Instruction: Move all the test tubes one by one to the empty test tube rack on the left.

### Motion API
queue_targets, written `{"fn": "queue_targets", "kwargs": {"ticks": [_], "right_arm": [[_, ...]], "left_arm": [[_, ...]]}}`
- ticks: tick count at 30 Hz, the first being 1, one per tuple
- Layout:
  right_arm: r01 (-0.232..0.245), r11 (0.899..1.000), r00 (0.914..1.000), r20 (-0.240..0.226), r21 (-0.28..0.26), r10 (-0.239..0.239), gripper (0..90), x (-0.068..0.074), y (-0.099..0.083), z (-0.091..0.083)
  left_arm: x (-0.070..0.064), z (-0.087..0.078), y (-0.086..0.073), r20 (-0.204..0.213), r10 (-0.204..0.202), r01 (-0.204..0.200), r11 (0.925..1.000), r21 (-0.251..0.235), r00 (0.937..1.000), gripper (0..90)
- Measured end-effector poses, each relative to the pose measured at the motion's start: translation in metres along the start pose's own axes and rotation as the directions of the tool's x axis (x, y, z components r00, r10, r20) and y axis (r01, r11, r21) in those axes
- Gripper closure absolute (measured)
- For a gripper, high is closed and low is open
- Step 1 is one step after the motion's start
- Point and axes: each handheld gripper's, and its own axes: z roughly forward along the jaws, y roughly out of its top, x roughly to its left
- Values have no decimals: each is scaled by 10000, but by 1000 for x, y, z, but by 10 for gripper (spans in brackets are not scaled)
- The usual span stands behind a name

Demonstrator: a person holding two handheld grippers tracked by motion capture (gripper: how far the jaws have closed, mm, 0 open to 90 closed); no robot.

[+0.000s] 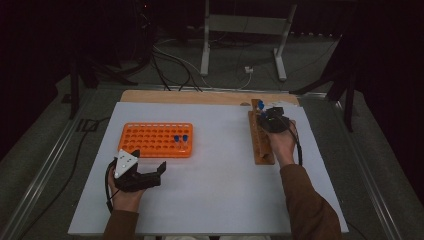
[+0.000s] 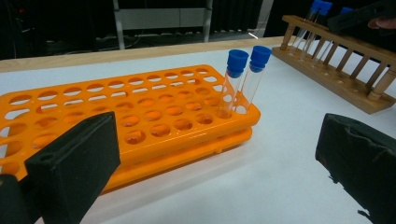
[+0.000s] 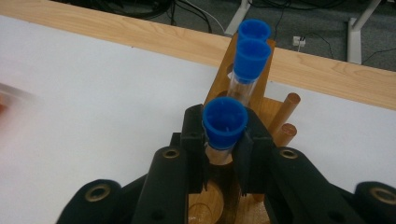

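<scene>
An orange tube rack (image 1: 156, 140) (image 2: 140, 116) lies left of centre on the white table, with two blue-capped tubes (image 1: 180, 140) (image 2: 243, 79) standing at its right end. My left gripper (image 1: 150, 172) (image 2: 210, 163) rests open in front of it, nothing between its jaws. A wooden rack (image 1: 261, 134) (image 3: 247, 107) stands lengthwise at the right. In the right gripper view, my right gripper (image 3: 223, 147) is shut on a blue-capped tube (image 3: 224, 122) that stands in the wooden rack. Two more capped tubes (image 3: 252, 51) stand behind it.
The white table top (image 1: 220, 180) has a wooden strip (image 1: 200, 96) along its far edge. Beyond it are cables on the floor and a metal stand (image 1: 245, 30). Open white surface lies between the two racks.
</scene>
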Motion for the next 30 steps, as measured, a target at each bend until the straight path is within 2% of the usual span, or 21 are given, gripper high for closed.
{"fn": "queue_targets", "kwargs": {"ticks": [7,17,25,30], "right_arm": [[-51,9996,10000,-14,-273,51,765,-1,4,-8],[20,9972,10000,-69,-746,-26,765,-6,15,-32],[505,9905,9983,-232,-1275,-539,765,-1,29,-58],[719,9868,9943,-676,-1449,-824,765,6,32,-71]], "left_arm": [[0,1,0,0,-14,14,10000,14,10000,9],[1,1,-1,-52,-30,30,10000,73,10000,9],[1,2,-2,-69,-23,24,9999,121,10000,9],[1,2,-2,-62,-29,29,9999,134,10000,9]]}}
